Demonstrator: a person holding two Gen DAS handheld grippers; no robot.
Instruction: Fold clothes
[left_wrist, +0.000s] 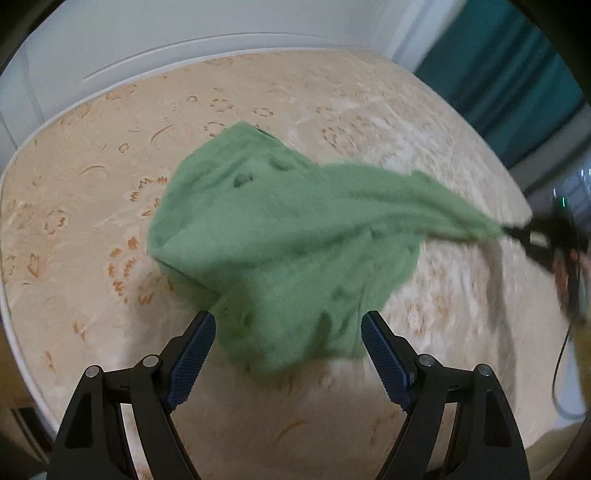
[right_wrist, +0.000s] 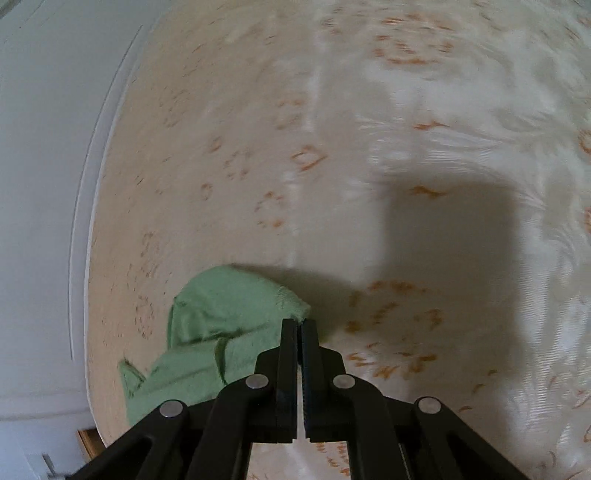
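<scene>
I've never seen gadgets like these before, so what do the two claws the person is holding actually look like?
Both are matte black plastic tools built from angular linked arms, joined by round silver rivets. The left claw has two long fingers faced with dark blue textured pads. The right claw looks the same in build, its fingers black and ridged inside. A thin dark cable trails behind it.

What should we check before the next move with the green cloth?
1. Right gripper shut on the cloth: ok, a stretched corner runs into its tips.
2. Left gripper open: ok, wide.
3. Cloth edge between the left fingers: ok, not yet pinched.
4. Cloth flat: not ok, bunched.
5. Cloth on the bed: ok, away from the edges.
6. Picture sharp: not ok, blurred.
</scene>
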